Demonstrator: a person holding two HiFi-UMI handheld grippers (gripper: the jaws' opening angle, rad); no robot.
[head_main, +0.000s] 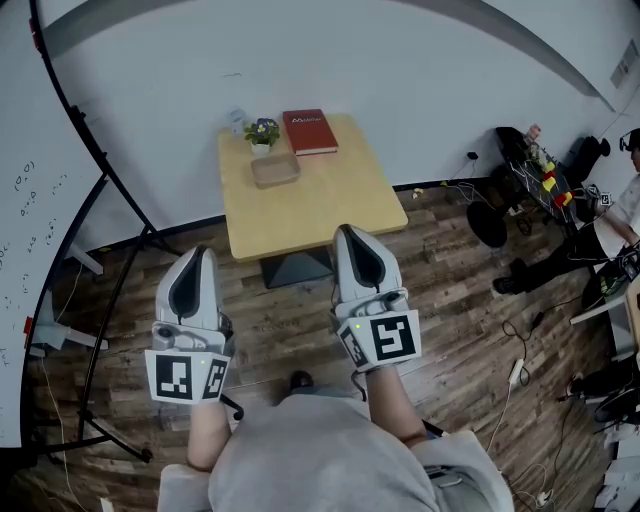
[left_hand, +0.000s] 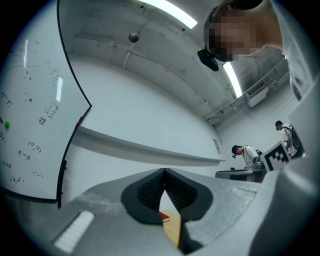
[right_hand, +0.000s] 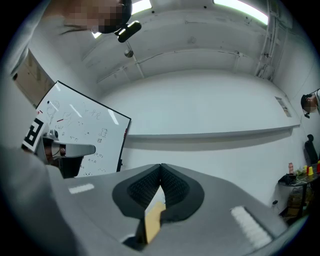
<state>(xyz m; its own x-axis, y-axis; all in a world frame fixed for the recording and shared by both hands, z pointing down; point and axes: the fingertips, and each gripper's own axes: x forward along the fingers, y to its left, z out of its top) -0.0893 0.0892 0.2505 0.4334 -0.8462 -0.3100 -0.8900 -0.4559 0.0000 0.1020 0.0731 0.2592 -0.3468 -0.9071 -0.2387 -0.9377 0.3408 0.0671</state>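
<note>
The left gripper (head_main: 203, 252) and right gripper (head_main: 346, 232) hang with jaws pressed together on nothing, over open floor (head_main: 470, 330) at the worktop's (head_main: 320, 205) near edge. Grouped at its far, wall-side edge are one book (head_main: 309, 131), one plant (head_main: 262, 133) and one tray (head_main: 274, 169).

Lab-like workroom: scribbled whiteboard (head_main: 20, 250), cable-strewn wood floor (head_main: 460, 300), cluttered equipment rack (head_main: 542, 178).

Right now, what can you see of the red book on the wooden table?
The red rectangular book lies flat and closed at the far edge of the light wooden table, by the white wall. Its cover bears white print, too small to read. A small potted plant stands just left of it.
</note>
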